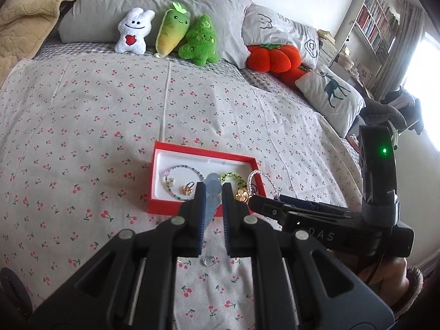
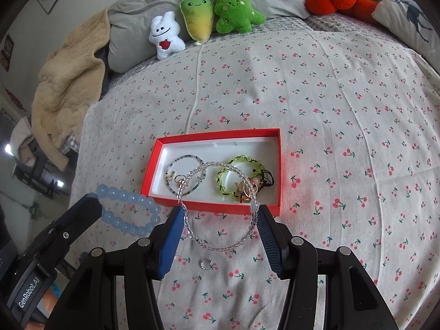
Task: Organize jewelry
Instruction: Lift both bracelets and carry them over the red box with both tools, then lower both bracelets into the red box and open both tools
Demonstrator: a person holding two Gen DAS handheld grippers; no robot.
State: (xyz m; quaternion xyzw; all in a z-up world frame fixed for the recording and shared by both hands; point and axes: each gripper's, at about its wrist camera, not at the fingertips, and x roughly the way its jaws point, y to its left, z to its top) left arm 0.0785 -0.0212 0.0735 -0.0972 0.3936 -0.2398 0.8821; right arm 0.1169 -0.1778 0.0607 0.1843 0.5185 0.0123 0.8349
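The left gripper is pinching a blue bead bracelet. The right gripper is squeezing a clear bead bracelet near the red box.

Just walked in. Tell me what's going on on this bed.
A person is sorting jewelry into a red box on the cherry-print bedsheet, with a handheld gripper in each hand. The left gripper is shut on a blue bead bracelet, held just short of the box. The right gripper holds a clear bead bracelet stretched between its fingers, over the box's near edge. The box already contains a green bracelet, a thin beaded one and some gold pieces. A small silver ring lies on the sheet.
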